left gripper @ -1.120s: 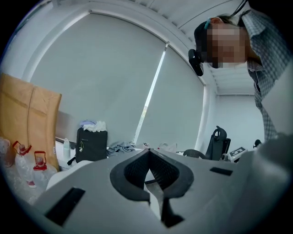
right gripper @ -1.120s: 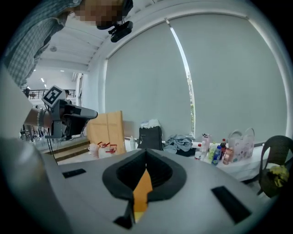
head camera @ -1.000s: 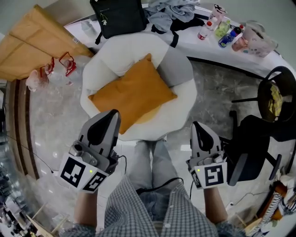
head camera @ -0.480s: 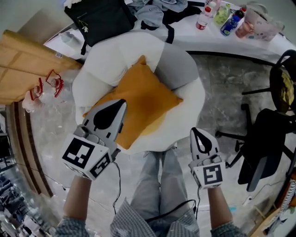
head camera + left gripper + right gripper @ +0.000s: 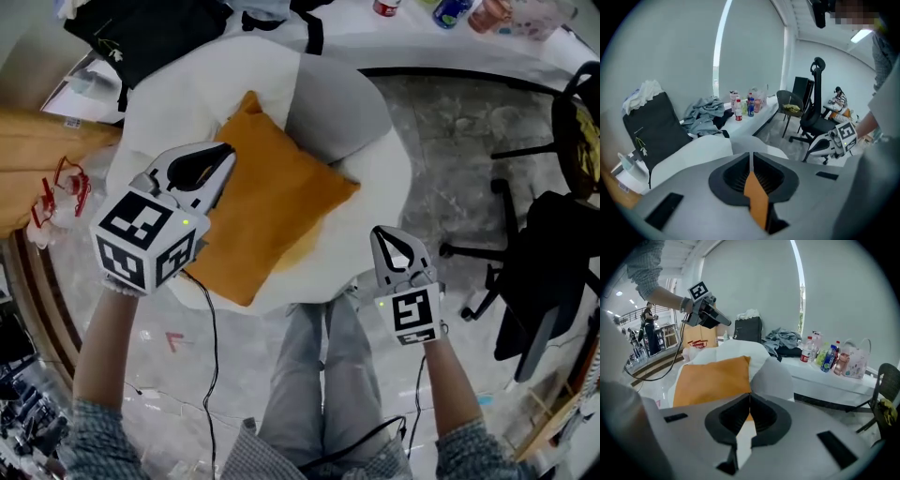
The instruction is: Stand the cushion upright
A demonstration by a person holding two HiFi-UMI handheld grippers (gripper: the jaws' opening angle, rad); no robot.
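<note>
On the seat of the round white-and-grey padded chair (image 5: 380, 192), the orange cushion (image 5: 272, 202) lies flat. 1 of its corners points at the chair's grey back and another reaches the chair's front rim. Over the chair's left side, the left gripper (image 5: 227, 152) sits above the cushion's left edge. Its 2 jaws are drawn together to a hairline with nothing between them, and whether the tips touch the fabric cannot be told. In the left gripper view only a sliver of orange shows behind the closed tips. Off the chair's front right edge, the right gripper (image 5: 382, 234) points toward the seat, jaws likewise pressed together and empty, apart from the cushion. The person's legs (image 5: 309, 375) stand just in front of the chair. Behind the chair's left side sits a black bag (image 5: 141, 33). A white surface (image 5: 412, 42) beyond the chair's back carries bottles (image 5: 450, 11) and crumpled clothes (image 5: 705, 117). To the chair's right stands a black office chair (image 5: 553, 262).
</note>
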